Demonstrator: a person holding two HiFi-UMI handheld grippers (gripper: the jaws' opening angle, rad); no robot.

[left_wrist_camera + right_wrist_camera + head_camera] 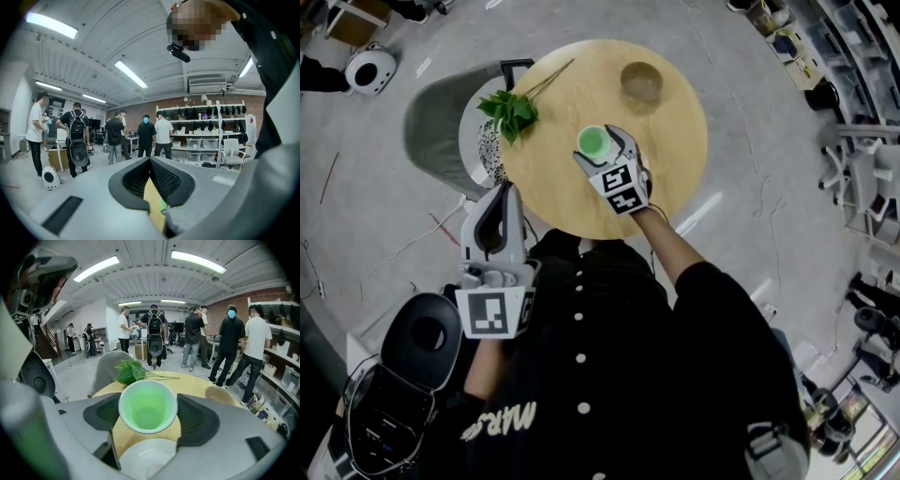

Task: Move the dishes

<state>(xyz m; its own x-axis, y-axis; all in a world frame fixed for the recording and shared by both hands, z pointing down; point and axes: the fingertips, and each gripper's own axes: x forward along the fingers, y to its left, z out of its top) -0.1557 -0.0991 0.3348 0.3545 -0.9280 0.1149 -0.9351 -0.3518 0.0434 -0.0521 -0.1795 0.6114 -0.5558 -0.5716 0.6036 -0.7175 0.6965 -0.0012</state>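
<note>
From the head view, my right tongs (pixel 605 141) are closed on a green cup (pixel 593 141) over the middle of the round table (pixel 675 159). My left tongs (pixel 499 195) hang off the table, just beside its near edge. A brown bowl (pixel 641 81) sits near the far edge, well apart from the cup. A bunch of green leaves (pixel 510 112) lies by the left edge, next to a grey chair (pixel 436 122). The right side of the table is bare, so I think that is the best room for moving. In the left gripper view, the two tips touch and there is nothing between them, so those tongs are closed and empty. In the right gripper view, the cup stands straight up with one pad on each side, just under its rim. It looks like thin plastic with nothing in it, so I think it is very light and a bit bendy. A hard squeeze could squash it, so a soft hold on the sides seems right. A white dish (pixel 145 459) lies right under the cup. It looks hard and smooth, maybe slippery and easy to chip, so I would take it by its rim. I cannot tell if the cup touches it.
</note>
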